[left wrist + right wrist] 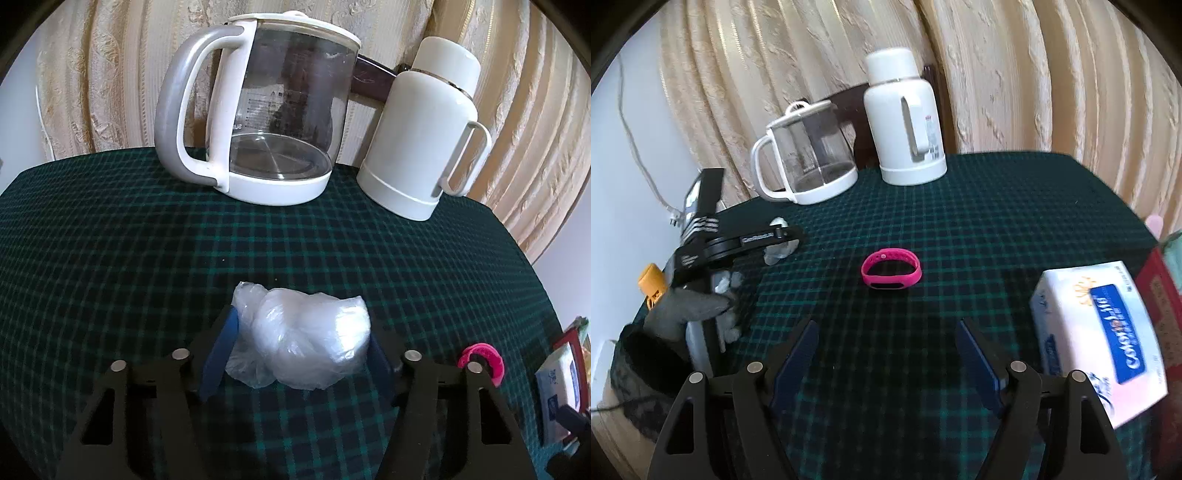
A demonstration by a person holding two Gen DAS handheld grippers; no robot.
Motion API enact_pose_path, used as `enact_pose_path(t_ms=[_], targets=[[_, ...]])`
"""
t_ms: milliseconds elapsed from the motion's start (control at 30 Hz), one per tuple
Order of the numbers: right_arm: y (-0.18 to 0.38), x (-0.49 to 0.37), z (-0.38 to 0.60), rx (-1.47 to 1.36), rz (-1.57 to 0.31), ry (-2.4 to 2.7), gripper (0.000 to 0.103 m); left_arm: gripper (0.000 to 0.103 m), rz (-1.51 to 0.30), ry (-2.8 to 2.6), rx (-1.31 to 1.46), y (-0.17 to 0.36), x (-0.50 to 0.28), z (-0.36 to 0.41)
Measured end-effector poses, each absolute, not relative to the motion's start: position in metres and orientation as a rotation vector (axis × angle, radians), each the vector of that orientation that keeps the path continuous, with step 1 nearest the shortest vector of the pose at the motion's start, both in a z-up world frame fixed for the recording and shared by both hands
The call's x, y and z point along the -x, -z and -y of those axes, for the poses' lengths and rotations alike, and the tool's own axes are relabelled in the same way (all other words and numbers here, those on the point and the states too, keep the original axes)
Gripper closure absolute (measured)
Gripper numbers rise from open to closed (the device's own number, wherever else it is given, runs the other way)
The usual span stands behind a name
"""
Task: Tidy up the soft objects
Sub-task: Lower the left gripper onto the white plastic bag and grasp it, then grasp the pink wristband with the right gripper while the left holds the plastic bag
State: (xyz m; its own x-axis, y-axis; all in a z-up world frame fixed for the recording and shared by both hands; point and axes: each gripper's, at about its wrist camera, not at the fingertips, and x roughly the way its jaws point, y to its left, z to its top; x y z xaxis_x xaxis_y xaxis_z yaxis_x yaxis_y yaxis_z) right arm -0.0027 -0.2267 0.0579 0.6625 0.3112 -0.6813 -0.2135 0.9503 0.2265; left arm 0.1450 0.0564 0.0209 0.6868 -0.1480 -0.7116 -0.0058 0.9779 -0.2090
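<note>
resting between the blue pads of the left gripper [299,350], a crumpled clear plastic bag [301,338] sits on the green plaid tablecloth [147,258]. in the left wrist view the bag fills the gap from pad to pad, with the left pad [221,350] pressed against its 9 o'clock side and the right pad mostly hidden behind its 3 o'clock side, so the gripper is clamped around the bag. from the bag, a glass kettle [266,110] with a white base and grey-white handle stands at 12 o'clock near the far table edge, and a white thermos [424,136] stands just beside it at about 1 o'clock. a pink wristband [484,360] peeks out at 3 o'clock, partly behind the gripper's black linkage.

in the right wrist view the right gripper [886,354] hangs over the cloth with its two blue pads spread wide and nothing between them. the pink wristband [891,272] lies flat on the cloth at 12 o'clock from that gripper, well apart from the pads. a white and blue tissue pack [1100,339] lies at 3 o'clock, near the right pad. at 9 to 10 o'clock the other gripper's black body [738,243] shows, held by a grey-gloved hand [690,306], with a bit of the clear bag [779,251] visible at its tip. beige curtains [1034,74] hang behind the table.
</note>
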Motion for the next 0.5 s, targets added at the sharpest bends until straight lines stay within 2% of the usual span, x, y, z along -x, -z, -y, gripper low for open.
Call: enact_pose_path(t_ms=[100,500], targets=[[-0.052,-0.011,0.222,-0.141,-0.826,-0.296,0.023,0.049,-0.801,0.081,0.208,-0.025,-0.143,-0.058],[-0.037,-0.064,0.201,-0.082,-0.879,-0.267,0.023,0.049,-0.745,0.071,0.241,-0.054,-0.130,-0.069]])
